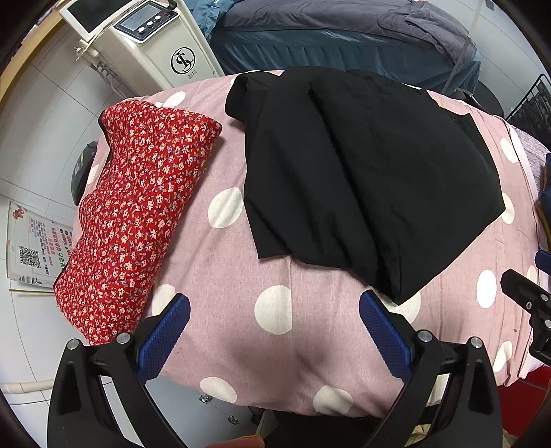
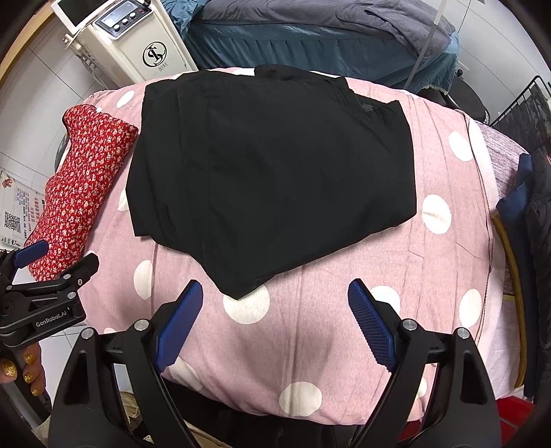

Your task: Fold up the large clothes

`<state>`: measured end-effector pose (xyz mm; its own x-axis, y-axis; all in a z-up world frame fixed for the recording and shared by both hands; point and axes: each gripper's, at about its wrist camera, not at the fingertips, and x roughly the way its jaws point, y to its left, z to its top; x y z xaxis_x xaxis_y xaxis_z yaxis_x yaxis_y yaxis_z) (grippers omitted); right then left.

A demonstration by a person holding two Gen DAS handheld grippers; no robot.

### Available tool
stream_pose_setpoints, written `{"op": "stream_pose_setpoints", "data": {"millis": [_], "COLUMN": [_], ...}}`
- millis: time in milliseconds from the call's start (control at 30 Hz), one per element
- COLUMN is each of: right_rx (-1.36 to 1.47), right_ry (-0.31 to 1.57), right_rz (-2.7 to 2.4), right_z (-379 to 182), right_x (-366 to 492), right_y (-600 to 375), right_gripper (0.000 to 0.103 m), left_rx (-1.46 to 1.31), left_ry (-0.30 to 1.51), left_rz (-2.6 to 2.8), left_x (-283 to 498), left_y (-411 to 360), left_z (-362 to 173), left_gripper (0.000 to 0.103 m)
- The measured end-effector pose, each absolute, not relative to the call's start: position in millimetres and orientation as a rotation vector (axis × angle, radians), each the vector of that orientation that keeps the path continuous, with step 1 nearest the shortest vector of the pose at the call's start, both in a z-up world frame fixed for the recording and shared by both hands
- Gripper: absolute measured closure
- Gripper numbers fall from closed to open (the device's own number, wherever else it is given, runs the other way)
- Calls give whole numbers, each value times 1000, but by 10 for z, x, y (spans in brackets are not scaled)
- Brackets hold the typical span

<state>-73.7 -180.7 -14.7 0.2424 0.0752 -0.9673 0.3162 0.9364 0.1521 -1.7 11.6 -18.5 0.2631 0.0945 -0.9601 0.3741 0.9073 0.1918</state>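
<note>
Blue ribbed pads face each other across a wide gap on my left gripper (image 1: 273, 306), with nothing between them but pink cloth below; it is released and grips nothing. My right gripper (image 2: 275, 296) stands the same way, jaws spread wide and empty, its pads hanging just short of the near corner of the garment. In the right wrist view I can see the left gripper's black frame at the left edge, held by a hand (image 2: 20, 368) with glittery gold nails.

Beneath both grippers lies a pink bedcover with white polka dots (image 1: 292, 362), stretched over a padded surface. On it, ahead of the grippers, rests the black garment (image 2: 272, 172), already folded into a rough rectangle with several layers showing along its near edge; its nearest corner points toward me. To the left of it, apart from it, lies a red floral cushion (image 1: 137, 213) along the cover's edge.

Farther out I see a cream machine with a small screen and knobs (image 1: 144, 41) on the tiled floor, a bed with blue-grey bedding (image 2: 310, 31) behind, and a printed leaflet (image 1: 34, 248) on the floor at left.
</note>
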Motion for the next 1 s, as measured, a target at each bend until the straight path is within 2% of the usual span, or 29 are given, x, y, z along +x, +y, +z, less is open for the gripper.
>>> {"op": "stream_pose_setpoints", "data": {"millis": [1000], "right_rx": [333], "right_ry": [1332], "right_rz": [-166], "right_z": [-147], "right_x": [-782], "right_y": [-1768], "right_gripper": [17], "left_rx": [407], "left_ry": [1319], "left_rz": [-199], "left_x": [-48], "left_y": [179], "left_z": [-222], "left_gripper": [6]}}
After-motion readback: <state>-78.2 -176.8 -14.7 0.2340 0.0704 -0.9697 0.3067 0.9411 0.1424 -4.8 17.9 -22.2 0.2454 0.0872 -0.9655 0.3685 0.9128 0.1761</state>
